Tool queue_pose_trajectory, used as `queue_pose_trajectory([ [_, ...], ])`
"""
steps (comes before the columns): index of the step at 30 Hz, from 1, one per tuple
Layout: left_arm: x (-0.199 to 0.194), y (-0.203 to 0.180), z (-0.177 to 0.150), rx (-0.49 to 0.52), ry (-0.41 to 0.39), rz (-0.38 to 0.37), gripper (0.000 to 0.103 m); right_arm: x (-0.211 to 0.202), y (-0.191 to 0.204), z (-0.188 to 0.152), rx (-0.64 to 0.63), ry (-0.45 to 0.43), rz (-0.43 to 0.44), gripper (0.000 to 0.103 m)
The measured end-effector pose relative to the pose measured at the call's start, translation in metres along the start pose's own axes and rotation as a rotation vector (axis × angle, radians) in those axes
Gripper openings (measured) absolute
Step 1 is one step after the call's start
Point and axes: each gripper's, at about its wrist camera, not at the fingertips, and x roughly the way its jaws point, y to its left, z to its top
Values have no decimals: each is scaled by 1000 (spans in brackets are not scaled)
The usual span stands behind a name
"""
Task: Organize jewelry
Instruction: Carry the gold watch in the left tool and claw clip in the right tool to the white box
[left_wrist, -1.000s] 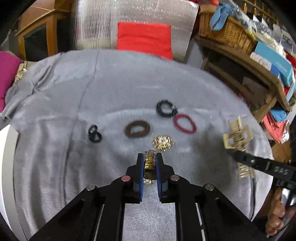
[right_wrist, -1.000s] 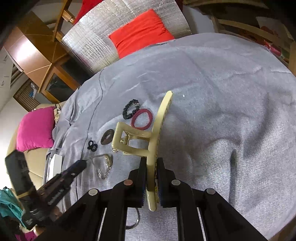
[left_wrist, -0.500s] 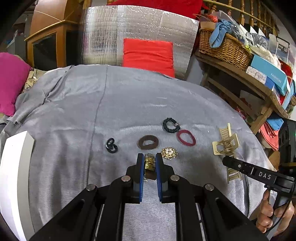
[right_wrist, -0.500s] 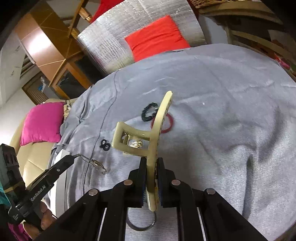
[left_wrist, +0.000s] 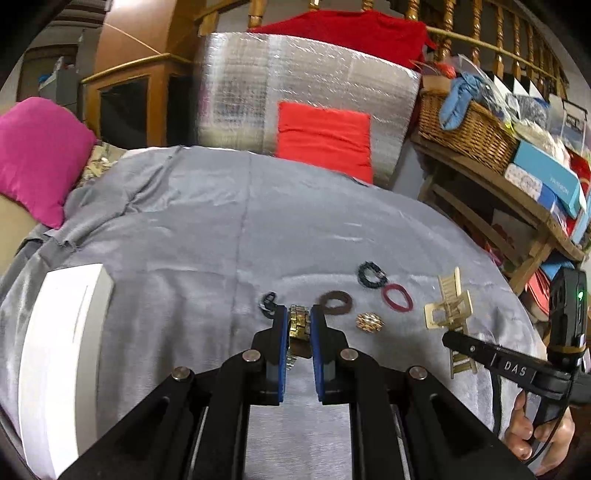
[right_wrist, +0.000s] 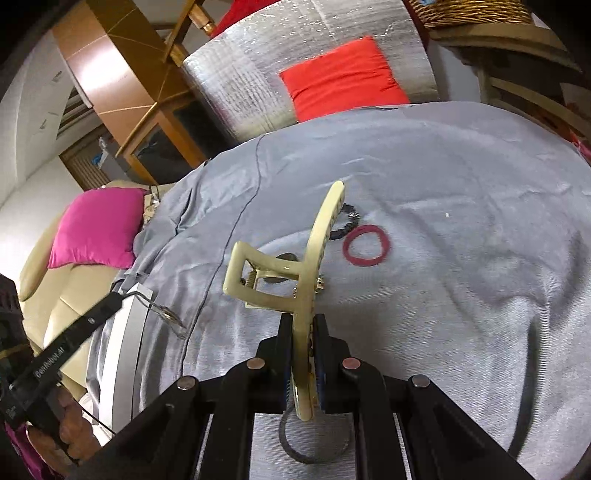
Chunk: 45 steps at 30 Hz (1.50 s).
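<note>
In the left wrist view my left gripper (left_wrist: 298, 314) is shut on a gold link watch (left_wrist: 298, 328), held above the grey cloth (left_wrist: 207, 236). On the cloth beyond lie a small black clip (left_wrist: 267, 303), a brown scrunchie (left_wrist: 335, 302), a gold brooch (left_wrist: 369, 322), a black scrunchie (left_wrist: 371, 275) and a red hair tie (left_wrist: 397, 297). My right gripper (right_wrist: 303, 321) is shut on a cream hair claw clip (right_wrist: 306, 266), which stands up in the air. The same claw clip (left_wrist: 448, 306) shows at the right of the left wrist view.
A white box (left_wrist: 62, 354) sits on the cloth at the left; its edge (right_wrist: 125, 350) lies under the left gripper's arm (right_wrist: 74, 343). A dark ring (right_wrist: 314, 446) lies below my right gripper. A pink cushion (left_wrist: 37, 155), a red cushion (left_wrist: 325, 136) and a cluttered shelf (left_wrist: 498, 177) surround the cloth.
Both grippers have risen with their loads. The left one carried the watch leftward, bringing the white box into view. The right one followed with the claw clip.
</note>
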Motion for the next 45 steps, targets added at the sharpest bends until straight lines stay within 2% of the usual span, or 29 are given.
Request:
queue_pose_trajectory([
  [17,-58,101,0,-147,-154,224,12,36,70,-25,-144,55,60,12],
  [22,-69,138,-2,-202,-174,298,12,49,94,-33,-201,75,82,12],
  [28,-75,182,-4,-286,-179,355,12,63,146,-27,-279,80,142,12],
  [31,-78,199,-9,-328,-170,345,12,72,183,-19,-329,64,184,12],
  [34,-79,206,-11,-329,-163,346,12,83,219,-13,-392,59,212,12],
  [41,-69,226,-16,-361,-125,319,12,123,281,-5,-424,116,289,12],
  [45,-54,240,-22,-444,-67,305,12,145,318,-9,-471,143,323,12],
])
